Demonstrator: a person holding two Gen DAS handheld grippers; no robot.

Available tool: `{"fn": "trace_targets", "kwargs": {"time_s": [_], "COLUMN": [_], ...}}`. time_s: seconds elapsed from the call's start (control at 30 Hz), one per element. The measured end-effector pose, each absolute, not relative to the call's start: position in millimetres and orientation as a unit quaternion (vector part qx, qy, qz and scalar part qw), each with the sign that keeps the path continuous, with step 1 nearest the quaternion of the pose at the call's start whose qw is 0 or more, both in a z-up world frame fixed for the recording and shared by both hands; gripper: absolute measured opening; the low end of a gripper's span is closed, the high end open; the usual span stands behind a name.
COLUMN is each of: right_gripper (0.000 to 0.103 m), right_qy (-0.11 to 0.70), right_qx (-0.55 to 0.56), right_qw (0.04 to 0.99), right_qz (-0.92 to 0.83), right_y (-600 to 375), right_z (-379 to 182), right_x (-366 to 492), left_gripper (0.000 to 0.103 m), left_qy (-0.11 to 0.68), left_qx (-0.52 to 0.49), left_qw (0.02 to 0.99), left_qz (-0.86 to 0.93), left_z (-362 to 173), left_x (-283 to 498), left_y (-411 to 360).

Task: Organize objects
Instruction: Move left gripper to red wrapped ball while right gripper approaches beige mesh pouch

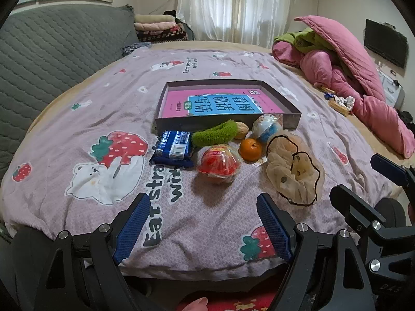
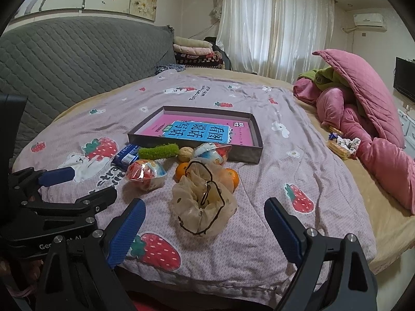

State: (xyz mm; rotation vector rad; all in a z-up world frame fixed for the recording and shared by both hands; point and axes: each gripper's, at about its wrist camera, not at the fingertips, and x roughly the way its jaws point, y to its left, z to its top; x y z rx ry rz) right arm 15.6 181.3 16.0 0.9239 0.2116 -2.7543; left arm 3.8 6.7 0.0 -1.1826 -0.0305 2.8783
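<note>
A shallow grey box (image 1: 293, 119) (image 2: 197, 109) holding a pink and blue book (image 1: 220, 103) (image 2: 197, 131) lies on the bed. In front of it lie a blue snack pack (image 1: 175, 149) (image 2: 127, 156), a green fuzzy scrunchie (image 1: 215, 134) (image 2: 158, 151), a walnut (image 1: 241, 130) (image 2: 185, 153), an orange (image 1: 250, 149) (image 2: 232, 177), a red packaged cup (image 1: 219, 164) (image 2: 145, 173), a blue-white packaged cup (image 1: 267, 127) (image 2: 210, 153) and a beige scrunchie (image 1: 295, 171) (image 2: 205, 207). My left gripper (image 1: 202, 204) and right gripper (image 2: 205, 212) are open and empty, near the bed's front edge.
The bed has a lilac strawberry-print quilt (image 1: 103, 119) (image 2: 285, 176). A pink duvet heap (image 1: 363, 83) (image 2: 363, 129) lies at the right with snack wrappers (image 1: 339, 103) (image 2: 342, 145) beside it. A grey quilted headboard (image 1: 52, 51) (image 2: 64, 64) stands at the left.
</note>
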Motion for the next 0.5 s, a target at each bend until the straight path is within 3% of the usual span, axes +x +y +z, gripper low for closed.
{"fn": "trace_targets", "kwargs": {"time_s": [0.5], "right_gripper": [0.093], "right_qy": [0.078], "right_qx": [0.332], "right_qw": [0.116], "right_qz": [-0.933], "right_y": [182.0], "right_z": [4.2], "right_x": [12.9], "left_gripper": [0.085], "left_qy": [-0.013], "left_qx": [-0.39], "left_qw": [0.024], "left_qz": [0.92], "left_z": [-5.7], "left_x": [-0.4], "left_y": [7.2]}}
